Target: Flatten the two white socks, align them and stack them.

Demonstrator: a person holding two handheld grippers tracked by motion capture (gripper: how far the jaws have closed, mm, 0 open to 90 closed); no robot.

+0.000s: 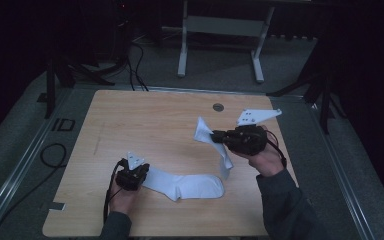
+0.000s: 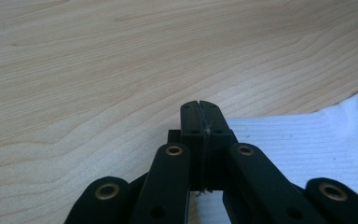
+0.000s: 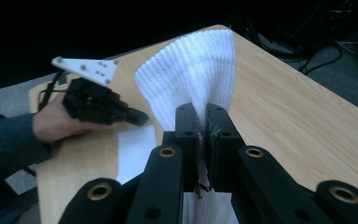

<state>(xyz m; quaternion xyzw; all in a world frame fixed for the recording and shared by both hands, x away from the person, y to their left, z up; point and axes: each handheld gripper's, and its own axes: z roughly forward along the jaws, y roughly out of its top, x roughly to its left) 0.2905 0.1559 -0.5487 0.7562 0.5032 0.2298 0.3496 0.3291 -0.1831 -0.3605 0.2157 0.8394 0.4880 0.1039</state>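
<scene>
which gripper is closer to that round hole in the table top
Right. The right gripper holds one white sock just in front of the round hole. The left gripper is far off at the near left, pinching the other sock.

Bare table [image 1: 145, 120] lies open beyond the socks [image 1: 190, 184].

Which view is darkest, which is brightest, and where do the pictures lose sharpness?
High view: dim, with near-black surroundings; only the table and white sock stand out. Left gripper view: brightest, evenly lit wood grain, black jaws slightly soft up close. Right gripper view: sock bright and sharp, background dark and murky.
</scene>
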